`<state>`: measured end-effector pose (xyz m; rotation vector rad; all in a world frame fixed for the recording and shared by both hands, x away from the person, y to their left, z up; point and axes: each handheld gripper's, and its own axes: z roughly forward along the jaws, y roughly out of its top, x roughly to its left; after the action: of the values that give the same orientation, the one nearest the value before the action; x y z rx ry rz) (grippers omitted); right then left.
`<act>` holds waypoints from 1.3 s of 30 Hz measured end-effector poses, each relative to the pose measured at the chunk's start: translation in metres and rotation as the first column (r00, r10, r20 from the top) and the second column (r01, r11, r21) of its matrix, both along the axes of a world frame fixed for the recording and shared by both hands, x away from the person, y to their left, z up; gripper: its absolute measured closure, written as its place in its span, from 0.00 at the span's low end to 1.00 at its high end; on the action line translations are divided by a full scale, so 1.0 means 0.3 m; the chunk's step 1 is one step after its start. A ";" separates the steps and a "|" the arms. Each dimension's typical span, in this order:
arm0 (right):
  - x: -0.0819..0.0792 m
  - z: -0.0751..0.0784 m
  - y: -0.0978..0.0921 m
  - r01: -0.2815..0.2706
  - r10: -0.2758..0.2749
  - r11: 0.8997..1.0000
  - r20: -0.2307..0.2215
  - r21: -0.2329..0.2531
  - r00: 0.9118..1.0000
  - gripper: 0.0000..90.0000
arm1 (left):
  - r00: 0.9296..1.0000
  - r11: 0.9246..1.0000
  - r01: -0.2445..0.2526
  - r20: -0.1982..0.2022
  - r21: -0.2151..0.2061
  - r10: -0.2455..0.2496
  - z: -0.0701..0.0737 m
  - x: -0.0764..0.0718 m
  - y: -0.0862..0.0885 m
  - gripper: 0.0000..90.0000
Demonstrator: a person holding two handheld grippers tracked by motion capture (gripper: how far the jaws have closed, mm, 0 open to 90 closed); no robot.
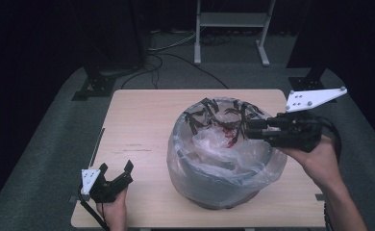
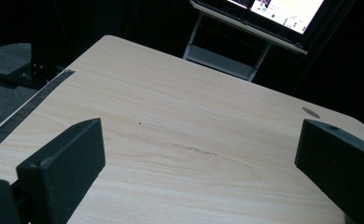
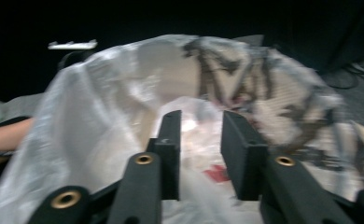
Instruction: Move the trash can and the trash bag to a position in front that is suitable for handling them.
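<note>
High view: a person works at a pale wood table [image 1: 137, 120] w/ a gripper in each hand. A round bin [image 1: 214, 190] stands right of the table's centre, lined w/ a clear plastic bag [image 1: 224, 159] printed in black and red, its top draped over the rim. The right gripper [image 1: 253, 129] reaches in from the right at the bag's far rim, hand [image 1: 315, 159] beneath it, grey plate sticking up behind. Right gripper view, blurred: the fingers [image 3: 171, 140] stand a little apart w/ bag film bunched between and around them; can't tell if they pinch it or merely sit in its folds. The left gripper [image 1: 114, 171] sits at the near-left corner of the table, well apart from the bin, held by the left hand [image 1: 112, 209]. Left gripper view: its fingers [image 2: 63, 168] spread wide over bare tabletop, nothing between them; a lit screen [image 2: 283, 11] on a stand shows beyond the far edge. Grey carpet [image 1: 41, 144] and cables [image 1: 176, 57] surround the table.
</note>
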<state>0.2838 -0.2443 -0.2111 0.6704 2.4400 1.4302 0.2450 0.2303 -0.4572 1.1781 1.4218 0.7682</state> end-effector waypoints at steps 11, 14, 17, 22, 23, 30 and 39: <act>0.083 -0.002 -0.087 0.149 -0.152 0.984 0.025 0.096 0.988 0.45 | 1.000 1.000 0.001 0.004 0.016 -0.001 0.003 0.002 -0.002 0.01; 0.102 -0.013 -0.119 0.193 -0.197 0.974 0.024 0.119 0.980 0.42 | 1.000 1.000 0.004 0.001 0.025 -0.004 0.001 0.005 -0.003 0.01; 0.116 -0.030 -0.154 0.240 -0.246 0.960 0.027 0.147 0.969 0.38 | 1.000 0.999 0.004 0.002 0.032 -0.004 0.002 0.006 -0.004 0.01; 0.133 -0.060 -0.203 0.288 -0.295 0.941 0.013 0.179 0.955 0.36 | 1.000 0.999 0.003 0.003 0.036 -0.003 0.002 0.005 -0.005 0.01; 0.136 -0.066 -0.212 0.300 -0.308 0.936 0.015 0.182 0.951 0.35 | 1.000 0.999 0.003 0.004 0.038 -0.004 0.002 0.005 -0.006 0.01; 0.146 -0.116 -0.276 0.356 -0.365 0.909 0.001 0.214 0.931 0.33 | 1.000 0.999 0.007 -0.003 0.047 -0.007 -0.003 0.007 -0.013 0.01; 0.153 -0.182 -0.338 0.410 -0.416 0.883 -0.022 0.229 0.909 0.31 | 1.000 0.997 0.021 0.002 0.072 -0.021 -0.002 0.009 -0.027 0.01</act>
<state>0.3296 -0.3457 -0.2656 1.1339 1.9598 1.5303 0.2476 0.2222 -0.4577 1.2452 1.3870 0.8121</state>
